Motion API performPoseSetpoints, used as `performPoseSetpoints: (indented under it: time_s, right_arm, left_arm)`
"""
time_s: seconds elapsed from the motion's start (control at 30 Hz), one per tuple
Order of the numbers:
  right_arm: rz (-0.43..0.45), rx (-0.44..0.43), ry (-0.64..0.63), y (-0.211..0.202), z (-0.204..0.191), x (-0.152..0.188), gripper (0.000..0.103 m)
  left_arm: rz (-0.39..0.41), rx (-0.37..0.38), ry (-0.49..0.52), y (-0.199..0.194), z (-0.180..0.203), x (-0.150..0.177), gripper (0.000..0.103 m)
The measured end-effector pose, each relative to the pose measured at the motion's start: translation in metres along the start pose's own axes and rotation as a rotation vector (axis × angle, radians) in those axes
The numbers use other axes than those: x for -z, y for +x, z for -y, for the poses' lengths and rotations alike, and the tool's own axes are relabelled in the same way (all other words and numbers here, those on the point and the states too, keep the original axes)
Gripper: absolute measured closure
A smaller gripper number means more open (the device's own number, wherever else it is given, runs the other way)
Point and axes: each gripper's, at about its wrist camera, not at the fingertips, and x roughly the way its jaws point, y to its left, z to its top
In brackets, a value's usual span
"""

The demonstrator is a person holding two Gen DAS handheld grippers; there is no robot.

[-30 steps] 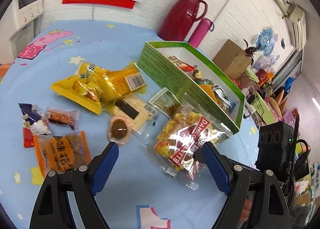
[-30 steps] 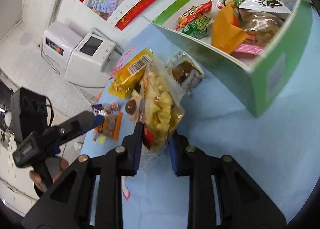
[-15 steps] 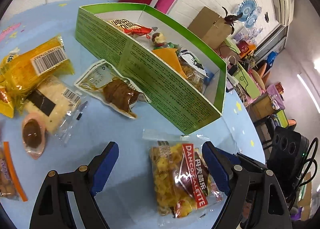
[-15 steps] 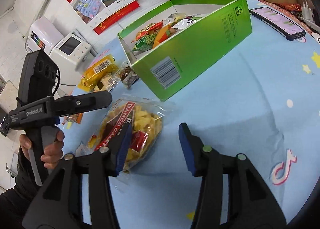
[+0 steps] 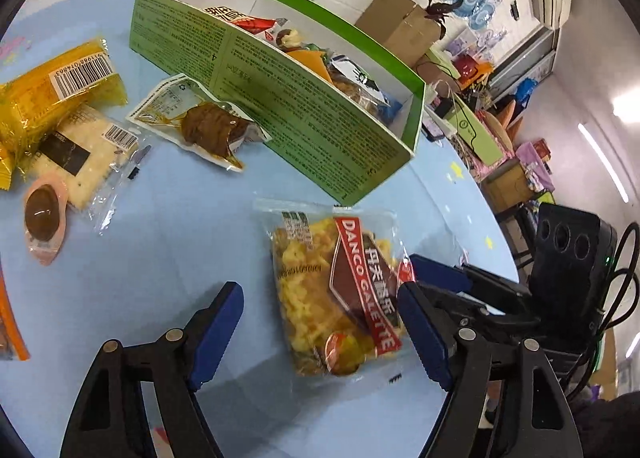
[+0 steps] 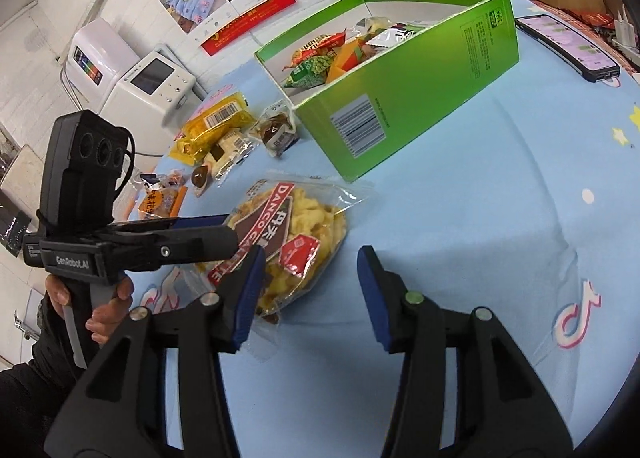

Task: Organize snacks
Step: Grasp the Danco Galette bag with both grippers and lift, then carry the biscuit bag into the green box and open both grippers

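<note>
Left wrist view: the left gripper (image 5: pixel 320 322) hangs over the blue tablecloth (image 5: pixel 160 258) with its blue fingers (image 5: pixel 216 332) spread wide, holding nothing. The galette bag (image 5: pixel 336 294), clear with a red and brown label, lies flat on the cloth between them, nearer the right-hand finger, which overlaps its edge. The right gripper's finger (image 5: pixel 438 272) shows just beside the bag on that side. Beyond the bag stands the green box (image 5: pixel 304 118), open at the top, with several snack packs inside; its near corner is close to the bag's far edge. Against the box's long side lies a clear pouch (image 5: pixel 200 124) with a brown lump. Toward the cloth's left edge lie a yellow pack (image 5: pixel 56 92), a cracker pack (image 5: pixel 80 156) and a small egg pack (image 5: pixel 42 216).

Right wrist view: the right gripper (image 6: pixel 310 290) also stands with fingers (image 6: pixel 372 290) wide apart, empty. The bag (image 6: pixel 292 234) lies just ahead of its left finger, whose tip overlaps the bag's near end; the other finger is over bare cloth (image 6: pixel 480 218). The left gripper (image 6: pixel 200 236), held in a hand (image 6: pixel 100 306), reaches in from the left with its tip at the bag's left edge. The box (image 6: pixel 400 98) stands past the bag, barcode end nearest. A phone (image 6: pixel 568 46) lies near the cloth's far right edge, beyond the box.
</note>
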Motion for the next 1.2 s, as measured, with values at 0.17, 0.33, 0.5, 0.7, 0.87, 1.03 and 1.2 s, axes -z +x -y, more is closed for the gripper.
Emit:
performPoseSetpoints:
  time_s: [0.17, 0.33, 0.5, 0.7, 0.87, 1.03, 1.2]
  right_arm:
    - [0.011, -0.016, 0.0, 0.012, -0.005, -0.001, 0.067]
    - [0.059, 0.007, -0.052, -0.013, -0.02, -0.001, 0.08]
    - [0.168, -0.01, -0.107, -0.046, -0.038, -0.021, 0.08]
    - [0.285, -0.01, -0.161, -0.06, -0.046, -0.074, 0.08]
    - [0.318, -0.001, -0.15, -0.041, -0.031, -0.125, 0.08]
    - [0.283, -0.023, -0.087, -0.009, -0.001, -0.165, 0.08]
    - [0.236, -0.007, -0.066, 0.023, 0.017, -0.183, 0.079]
  left_arm:
    - [0.054, 0.003, -0.011, 0.003, 0.007, 0.003, 0.055]
    - [0.092, -0.02, 0.022, -0.011, 0.027, 0.005, 0.06]
    - [0.208, -0.027, 0.088, -0.048, 0.053, -0.012, 0.06]
    - [0.337, -0.018, 0.099, -0.072, 0.064, -0.065, 0.06]
    - [0.387, -0.044, 0.089, -0.066, 0.055, -0.115, 0.06]
    - [0.369, -0.054, 0.035, -0.043, 0.033, -0.155, 0.06]
    - [0.333, -0.084, 0.001, -0.016, 0.008, -0.181, 0.06]
